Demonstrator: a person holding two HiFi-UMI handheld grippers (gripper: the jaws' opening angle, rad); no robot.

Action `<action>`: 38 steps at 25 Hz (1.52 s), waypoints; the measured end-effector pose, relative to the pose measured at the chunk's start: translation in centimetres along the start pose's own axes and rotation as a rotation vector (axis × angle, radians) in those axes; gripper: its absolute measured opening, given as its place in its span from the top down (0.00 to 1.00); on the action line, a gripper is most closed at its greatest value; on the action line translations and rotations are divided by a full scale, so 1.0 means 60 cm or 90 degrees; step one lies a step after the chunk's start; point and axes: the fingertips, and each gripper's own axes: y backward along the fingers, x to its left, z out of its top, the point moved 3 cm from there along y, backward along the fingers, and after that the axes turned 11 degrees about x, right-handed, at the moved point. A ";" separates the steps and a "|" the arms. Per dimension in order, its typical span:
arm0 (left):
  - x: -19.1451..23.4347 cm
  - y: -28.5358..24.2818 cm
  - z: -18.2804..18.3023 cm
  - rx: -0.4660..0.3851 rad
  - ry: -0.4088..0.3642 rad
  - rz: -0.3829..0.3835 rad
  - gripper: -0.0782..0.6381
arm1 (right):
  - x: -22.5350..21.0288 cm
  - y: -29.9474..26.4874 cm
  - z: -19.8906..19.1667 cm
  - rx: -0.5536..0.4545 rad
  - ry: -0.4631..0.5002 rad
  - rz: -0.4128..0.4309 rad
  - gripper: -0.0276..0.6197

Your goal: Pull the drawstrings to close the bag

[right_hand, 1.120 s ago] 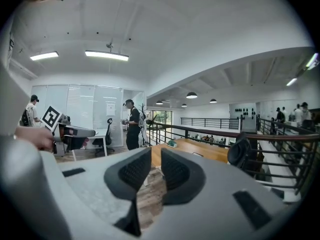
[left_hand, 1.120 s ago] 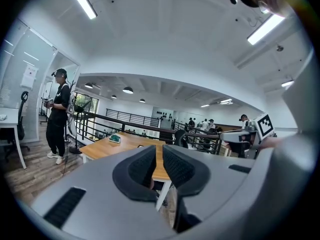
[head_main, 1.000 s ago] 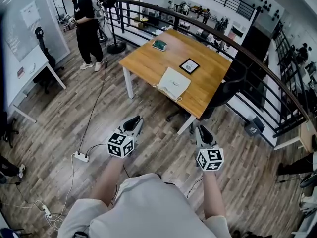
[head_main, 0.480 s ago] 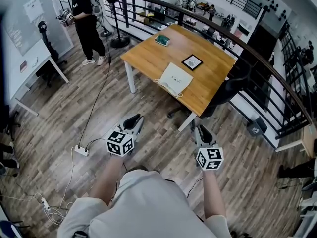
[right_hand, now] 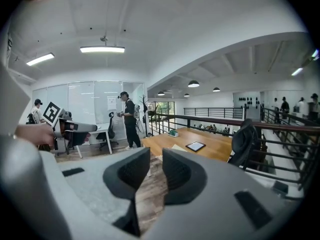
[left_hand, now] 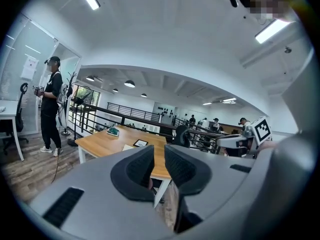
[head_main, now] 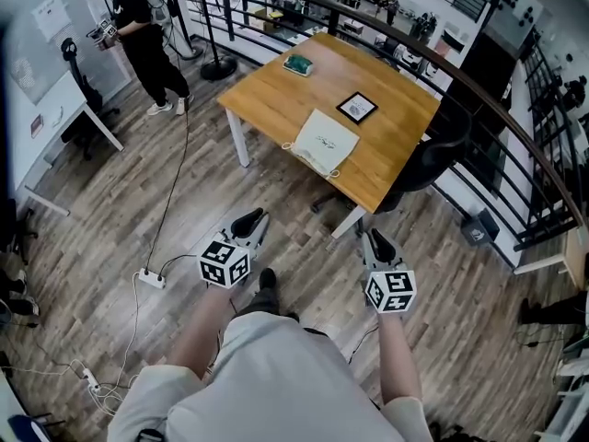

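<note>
bag (head_main: 322,143): on table (head_main: 276,104), untouched, nothing done yet
left gripper (head_main: 247,222): narrowly apart, empty
right gripper (head_main: 378,243): same, both well off bag

No legible text — print (head_main: 324,142) on bag (head_main: 311,157) too small to read.

Head view steeply down; gripper views level; all share far table (head_main: 276,99).

White drawstring bag (head_main: 322,143) lies flat near the wooden table's (head_main: 276,99) front edge, drawstring loops (head_main: 333,173) trailing at the corners.
</note>
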 end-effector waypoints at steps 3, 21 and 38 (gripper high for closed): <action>0.023 -0.029 0.008 0.006 0.000 -0.010 0.81 | -0.011 -0.031 0.008 0.009 -0.003 -0.008 0.86; 0.208 -0.217 0.100 0.048 -0.020 -0.097 0.81 | -0.048 -0.224 0.089 0.050 -0.034 -0.080 0.86; 0.279 -0.332 0.108 0.106 -0.016 -0.135 0.81 | -0.093 -0.329 0.088 0.108 -0.063 -0.095 0.86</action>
